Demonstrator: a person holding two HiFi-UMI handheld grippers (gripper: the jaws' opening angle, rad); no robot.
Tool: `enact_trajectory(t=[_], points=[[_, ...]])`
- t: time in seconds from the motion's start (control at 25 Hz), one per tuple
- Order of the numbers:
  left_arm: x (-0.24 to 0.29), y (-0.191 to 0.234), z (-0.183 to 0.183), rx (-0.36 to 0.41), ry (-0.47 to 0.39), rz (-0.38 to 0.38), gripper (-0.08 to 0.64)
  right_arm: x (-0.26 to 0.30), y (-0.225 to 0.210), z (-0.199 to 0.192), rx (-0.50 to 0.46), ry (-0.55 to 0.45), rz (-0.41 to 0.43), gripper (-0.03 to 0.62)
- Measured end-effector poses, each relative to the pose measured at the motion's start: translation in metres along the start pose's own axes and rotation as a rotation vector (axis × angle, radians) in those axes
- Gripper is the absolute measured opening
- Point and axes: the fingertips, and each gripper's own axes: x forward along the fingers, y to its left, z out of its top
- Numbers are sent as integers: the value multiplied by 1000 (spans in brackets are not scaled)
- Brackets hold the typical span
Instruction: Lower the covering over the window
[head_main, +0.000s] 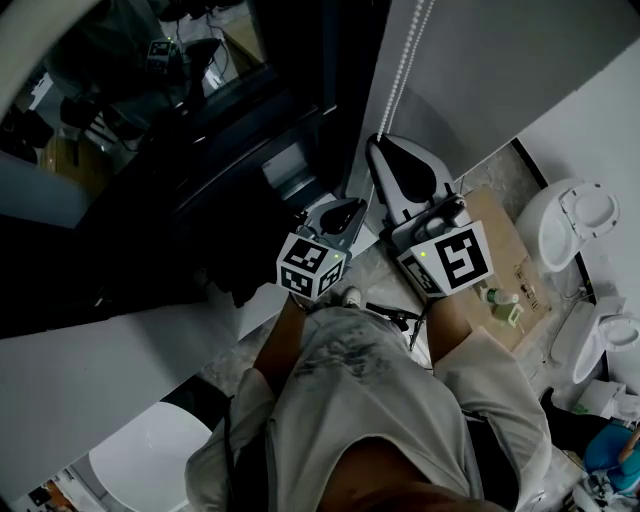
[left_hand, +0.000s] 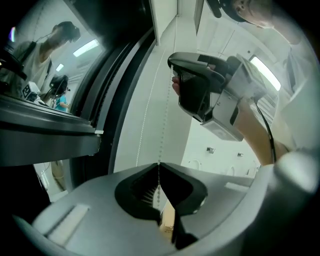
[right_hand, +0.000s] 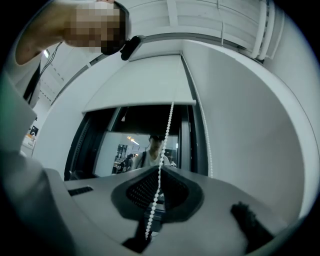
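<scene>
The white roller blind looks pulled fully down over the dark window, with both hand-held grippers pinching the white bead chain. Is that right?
Not quite. The white roller blind covers only the top of the dark window; the right gripper view shows it uncovered below the blind's bottom edge. The left hand-held gripper and the right hand-held gripper are indeed each shut on the white bead chain.

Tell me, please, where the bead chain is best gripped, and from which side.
Grip the bead chain on its straight hanging strand under the roller blind, coming from the room side, level, and pinching across it. The strand is thin and vertical, and its beads should keep a grip from slipping when pulled.
</scene>
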Motion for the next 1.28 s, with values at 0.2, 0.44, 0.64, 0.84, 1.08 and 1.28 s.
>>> enact_trajectory(t=[0.2, 0.44, 0.64, 0.84, 1.08, 1.28], points=[[-3, 3, 0, -7, -12, -23, 25, 0, -2, -5, 19, -1, -15, 18], [-8, 3, 5, -11, -19, -33, 37, -1, -5, -7, 55, -18, -35, 18], [-15, -1, 17, -8, -41, -61, 100, -1, -5, -8, 63, -19, -41, 18], [-25, 1, 34, 1, -77, -59, 129, -5, 1, -28, 85, 26, -43, 18], [-38, 6, 63, 2, -145, -57, 133, -7, 8, -57, 110, 96, -43, 18], [-47, 10, 95, 5, -218, -61, 123, -11, 14, -84, 146, 154, -48, 18]])
